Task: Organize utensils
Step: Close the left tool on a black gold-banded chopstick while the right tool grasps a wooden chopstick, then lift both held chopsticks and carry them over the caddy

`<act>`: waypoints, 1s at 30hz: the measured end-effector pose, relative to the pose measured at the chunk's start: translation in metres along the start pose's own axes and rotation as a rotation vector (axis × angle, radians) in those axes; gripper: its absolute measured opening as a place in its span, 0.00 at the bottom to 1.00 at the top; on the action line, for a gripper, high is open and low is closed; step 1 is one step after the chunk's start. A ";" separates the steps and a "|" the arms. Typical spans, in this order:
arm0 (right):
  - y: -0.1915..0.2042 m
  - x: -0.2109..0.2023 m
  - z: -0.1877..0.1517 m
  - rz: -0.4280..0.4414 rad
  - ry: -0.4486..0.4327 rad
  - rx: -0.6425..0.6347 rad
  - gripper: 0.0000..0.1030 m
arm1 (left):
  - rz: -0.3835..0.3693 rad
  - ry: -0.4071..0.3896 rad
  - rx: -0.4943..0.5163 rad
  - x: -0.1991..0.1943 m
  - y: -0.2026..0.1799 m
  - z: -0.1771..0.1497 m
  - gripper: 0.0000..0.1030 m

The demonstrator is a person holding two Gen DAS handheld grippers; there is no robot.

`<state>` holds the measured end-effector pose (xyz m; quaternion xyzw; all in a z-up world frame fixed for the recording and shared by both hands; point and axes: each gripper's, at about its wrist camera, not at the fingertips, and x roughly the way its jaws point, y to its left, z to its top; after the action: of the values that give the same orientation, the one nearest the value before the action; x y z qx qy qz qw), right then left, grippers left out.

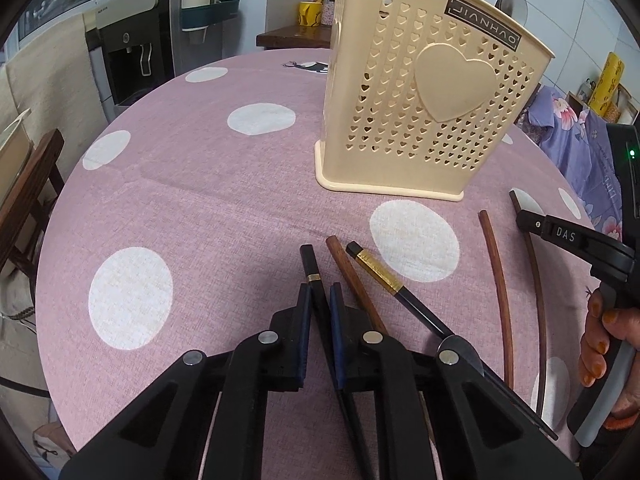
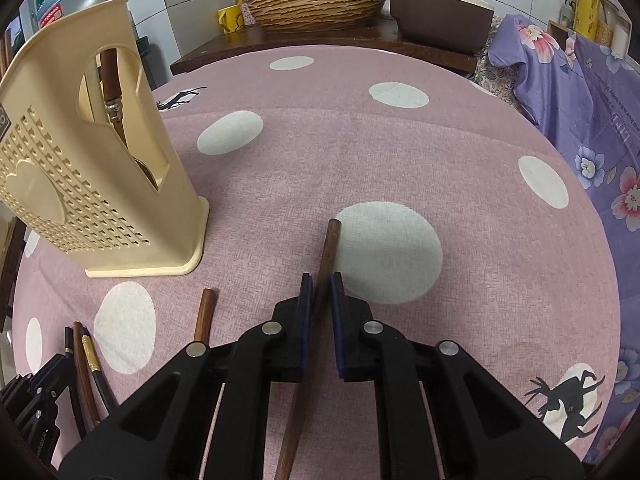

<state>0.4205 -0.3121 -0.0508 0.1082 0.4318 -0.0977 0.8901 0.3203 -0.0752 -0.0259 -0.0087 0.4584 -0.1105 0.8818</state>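
Note:
On the pink dotted tablecloth [image 1: 200, 200], my left gripper [image 1: 320, 292] is shut on a black chopstick with a gold band [image 1: 311, 264]. Beside it lie a brown chopstick [image 1: 348, 272], another black, gold-banded one [image 1: 380, 274] and a further brown one [image 1: 498, 272]. My right gripper [image 2: 320, 284] is shut on a brown wooden chopstick [image 2: 330, 248]; in the left wrist view it shows at the right edge [image 1: 528, 220]. The cream perforated utensil holder [image 1: 420, 100] [image 2: 80, 184] stands upright behind, a wood-handled utensil [image 2: 110, 88] inside it.
A person's hand [image 1: 600, 336] works the right gripper. A water dispenser [image 1: 132, 52] and a wooden chair [image 1: 28, 184] stand off the table's left. Purple floral cloth [image 2: 580, 120] hangs at the right. Behind the table are a woven basin [image 2: 316, 0] and a rice cooker [image 2: 436, 4].

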 end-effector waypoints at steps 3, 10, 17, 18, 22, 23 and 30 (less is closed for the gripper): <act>-0.005 -0.001 0.001 0.038 -0.001 0.029 0.08 | -0.005 0.003 -0.002 0.000 0.000 0.002 0.09; -0.006 -0.025 0.006 0.090 -0.072 0.030 0.08 | -0.038 -0.009 -0.033 -0.003 0.004 0.006 0.08; -0.009 -0.071 0.010 0.186 -0.160 0.044 0.08 | -0.083 -0.085 -0.055 -0.035 0.010 0.018 0.08; -0.008 -0.081 0.011 0.200 -0.180 0.041 0.08 | -0.090 -0.101 -0.058 -0.041 0.011 0.021 0.08; -0.007 -0.119 0.013 0.240 -0.262 0.016 0.08 | -0.116 -0.178 -0.071 -0.071 0.015 0.029 0.08; -0.007 -0.128 0.013 0.247 -0.282 0.009 0.08 | -0.119 -0.194 -0.073 -0.077 0.016 0.031 0.08; -0.008 -0.179 0.013 0.283 -0.379 -0.043 0.08 | -0.144 -0.299 -0.072 -0.118 0.020 0.041 0.08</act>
<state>0.3189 -0.3085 0.0976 0.1283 0.2393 0.0188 0.9622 0.2917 -0.0352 0.0901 -0.0897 0.3239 -0.1545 0.9291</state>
